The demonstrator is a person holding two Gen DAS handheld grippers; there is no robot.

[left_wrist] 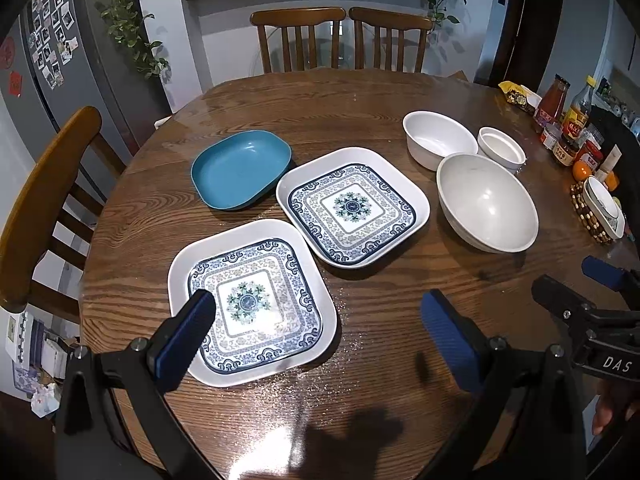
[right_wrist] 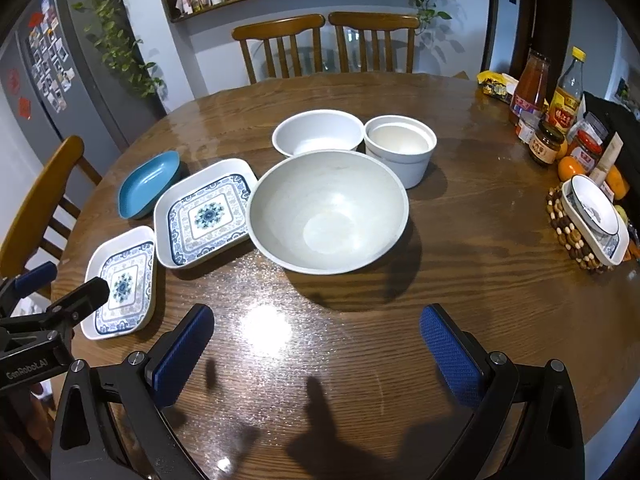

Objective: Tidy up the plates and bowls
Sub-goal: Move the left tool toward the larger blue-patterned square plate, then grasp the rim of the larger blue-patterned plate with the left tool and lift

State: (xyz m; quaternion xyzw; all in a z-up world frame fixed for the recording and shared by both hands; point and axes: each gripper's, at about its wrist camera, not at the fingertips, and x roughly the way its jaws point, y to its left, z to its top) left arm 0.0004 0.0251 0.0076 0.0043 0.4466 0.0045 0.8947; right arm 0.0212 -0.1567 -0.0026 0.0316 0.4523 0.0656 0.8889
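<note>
Both grippers, left (left_wrist: pixel 320 336) and right (right_wrist: pixel 316 344), spread and empty; near patterned plate (left_wrist: pixel 252 300) best pinched by its rim, kept level.

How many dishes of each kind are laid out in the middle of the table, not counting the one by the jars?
Patterned square plates: 2, the near one and the far one
Blue dish: 1
White bowls: 3, large, medium, small straight-sided
Total: 6
</note>
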